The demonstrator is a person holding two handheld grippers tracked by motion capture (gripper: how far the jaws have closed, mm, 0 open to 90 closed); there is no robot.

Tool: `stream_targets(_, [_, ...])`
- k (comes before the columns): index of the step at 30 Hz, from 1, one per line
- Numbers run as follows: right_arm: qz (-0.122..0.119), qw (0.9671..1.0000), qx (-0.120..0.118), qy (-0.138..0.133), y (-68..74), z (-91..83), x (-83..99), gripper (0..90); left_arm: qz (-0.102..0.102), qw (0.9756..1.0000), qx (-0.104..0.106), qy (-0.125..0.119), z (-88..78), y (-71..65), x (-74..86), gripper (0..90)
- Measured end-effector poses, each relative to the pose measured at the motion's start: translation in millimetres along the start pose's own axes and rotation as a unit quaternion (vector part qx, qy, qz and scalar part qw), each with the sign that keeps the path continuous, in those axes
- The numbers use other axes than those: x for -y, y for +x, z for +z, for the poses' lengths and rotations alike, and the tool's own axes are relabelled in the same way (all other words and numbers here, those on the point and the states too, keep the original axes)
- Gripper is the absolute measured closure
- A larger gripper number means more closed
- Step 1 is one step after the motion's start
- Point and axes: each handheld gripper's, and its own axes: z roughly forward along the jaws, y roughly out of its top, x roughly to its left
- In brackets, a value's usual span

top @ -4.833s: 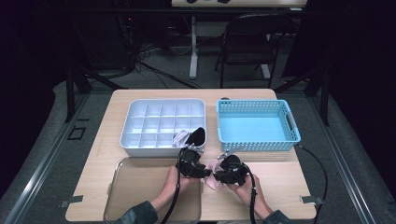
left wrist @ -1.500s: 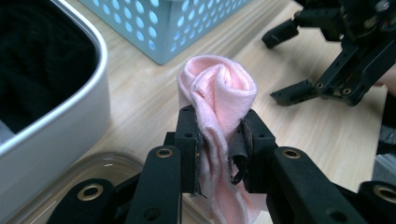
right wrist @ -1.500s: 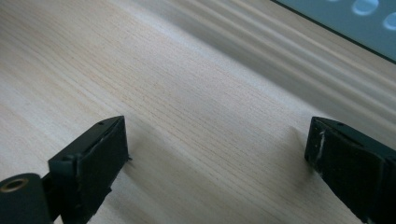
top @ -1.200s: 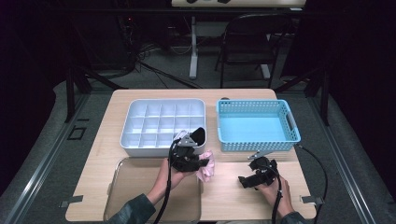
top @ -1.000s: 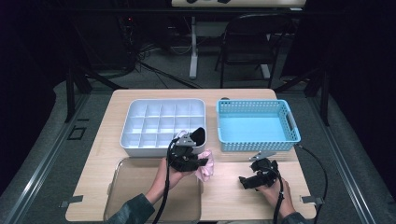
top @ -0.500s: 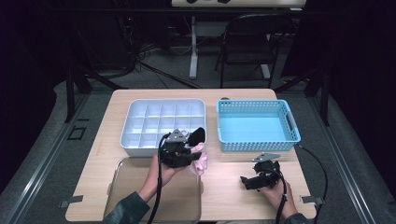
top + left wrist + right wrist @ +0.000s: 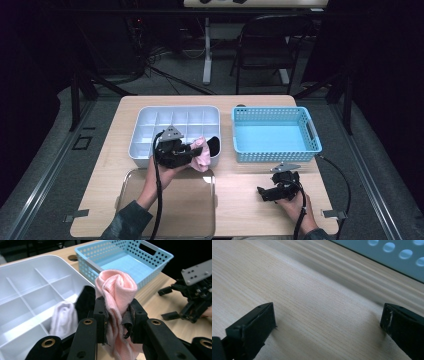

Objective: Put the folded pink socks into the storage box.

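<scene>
- We had the left gripper [image 7: 116, 315] clamped on a rolled pink sock [image 7: 117, 290]; the jaws were nearly together, with the fabric bunched between the pads and the roll sticking out above them.
- We gripped the roll at mid-height, probably so it wouldn't unroll and so the free end could go into a cell first.
- In the high view the pink sock [image 7: 201, 156] sat off the table, at the near right corner of the white divided tray [image 7: 150, 120], just above its front rim.
- That corner already held a black sock [image 7: 86, 298] and a white sock [image 7: 62, 316], one per cell as far as we could tell, so we judged the pink one was headed for a free cell beside them.
- The blue basket [image 7: 310, 132] stood right of the tray, close beside it, with nothing in it; we read it as a separate bin, unused at that point.
- A clear tray [image 7: 205, 210] lay at the near edge under the left forearm, with no contents that we could make out.
- The right gripper [image 7: 272, 192] rested low on the wooden table [image 7: 312, 290], in front of the basket and well apart from the sock. Its jaws stood wide with only bare wood between them, parked out of the left hand's path.
- Risk: the roll could snag on a divider if lowered off-centre.
</scene>
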Motion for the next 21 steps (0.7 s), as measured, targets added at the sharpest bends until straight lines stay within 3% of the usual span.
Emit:
stream_targets(8, [0.002,1.0,0.003,0.001,0.0,0.0,-0.2,0.0,-0.013,0.9988,-0.044,-0.016,-8.9,23.5,-2.5,72.8])
stream_targets(13, [0.003,1.0,0.004,0.0,0.1,0.0,0.0,0.0,-0.003,0.9961,-0.087,-0.009,-5.0,37.2,-0.6,72.8])
stream_targets(19, [0.004,1.0,0.004,0.0,0.2,0.0,0.1,0.0,-0.007,0.9935,-0.113,-0.005,-0.8,49.5,2.4,72.8])
stream_targets(21, [0.007,0.9999,0.007,-0.004,1.1,-0.1,0.9,0.0,0.003,0.9916,-0.129,-0.001,0.6,52.3,2.9,72.8])
